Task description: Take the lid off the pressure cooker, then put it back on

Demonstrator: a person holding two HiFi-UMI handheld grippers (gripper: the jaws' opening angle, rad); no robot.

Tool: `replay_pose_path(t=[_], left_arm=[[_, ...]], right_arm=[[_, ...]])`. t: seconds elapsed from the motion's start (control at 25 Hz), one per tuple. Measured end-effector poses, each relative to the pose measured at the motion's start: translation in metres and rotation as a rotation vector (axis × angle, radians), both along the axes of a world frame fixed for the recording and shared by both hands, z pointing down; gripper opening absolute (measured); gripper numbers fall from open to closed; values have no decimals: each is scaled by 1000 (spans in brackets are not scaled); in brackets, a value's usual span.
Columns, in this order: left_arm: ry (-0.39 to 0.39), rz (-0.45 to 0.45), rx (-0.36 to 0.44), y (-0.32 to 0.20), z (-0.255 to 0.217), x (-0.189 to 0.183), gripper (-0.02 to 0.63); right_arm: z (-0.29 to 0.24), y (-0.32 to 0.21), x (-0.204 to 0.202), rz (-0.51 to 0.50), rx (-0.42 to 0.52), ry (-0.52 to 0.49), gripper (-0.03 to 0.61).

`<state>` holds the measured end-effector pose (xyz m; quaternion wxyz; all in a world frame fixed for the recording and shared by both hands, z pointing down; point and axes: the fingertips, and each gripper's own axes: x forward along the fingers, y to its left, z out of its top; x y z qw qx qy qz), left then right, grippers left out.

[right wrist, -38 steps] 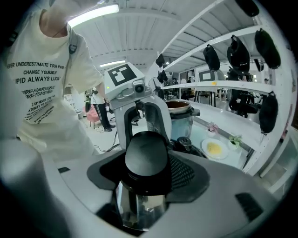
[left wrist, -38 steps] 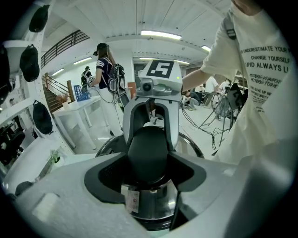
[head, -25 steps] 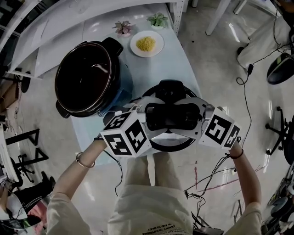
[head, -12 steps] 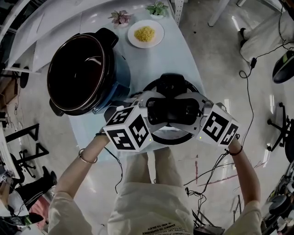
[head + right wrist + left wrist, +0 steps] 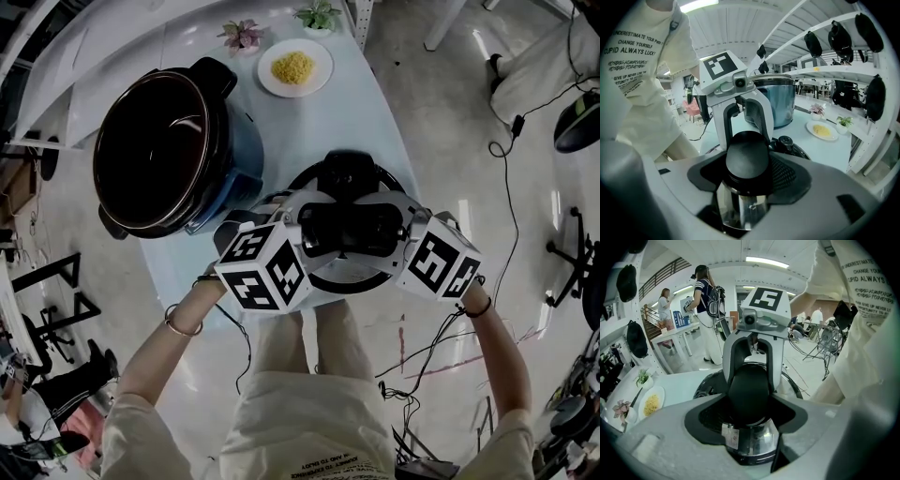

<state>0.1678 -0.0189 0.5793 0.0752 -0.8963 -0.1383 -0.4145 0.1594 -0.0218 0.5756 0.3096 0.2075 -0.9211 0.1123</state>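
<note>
The black round lid point(image 5: 354, 277) hangs low over the near end of the pale table point(image 5: 330, 122); whether it rests there I cannot tell. Its black knob point(image 5: 749, 391) point(image 5: 746, 159) sits between both pairs of jaws. My left gripper point(image 5: 315, 231) point(image 5: 749, 411) is shut on the knob from the left. From the right, my right gripper point(image 5: 388, 229) point(image 5: 746, 176) is shut on it too. The open pressure cooker pot point(image 5: 164, 150) point(image 5: 774, 101), dark inside, stands at the table's left, apart from the lid.
A white plate of yellow food point(image 5: 294, 67) point(image 5: 651, 401) point(image 5: 821, 131) lies at the far end. Two small potted plants point(image 5: 242, 34) point(image 5: 317, 15) stand behind it. White shelving point(image 5: 843, 70) runs along the far side. Cables point(image 5: 506, 187) trail on the floor at right.
Both grippers have sunk a little with the lid held between them. The hold on the knob looks the same throughout.
</note>
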Motion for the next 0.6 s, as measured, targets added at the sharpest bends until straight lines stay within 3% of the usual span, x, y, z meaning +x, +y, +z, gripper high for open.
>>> replay_pose_path(t=[0.6], left_arm=[[30,-9,36,5,10,4,282]], right_arm=[[12,4,4,15,-18,67,276]])
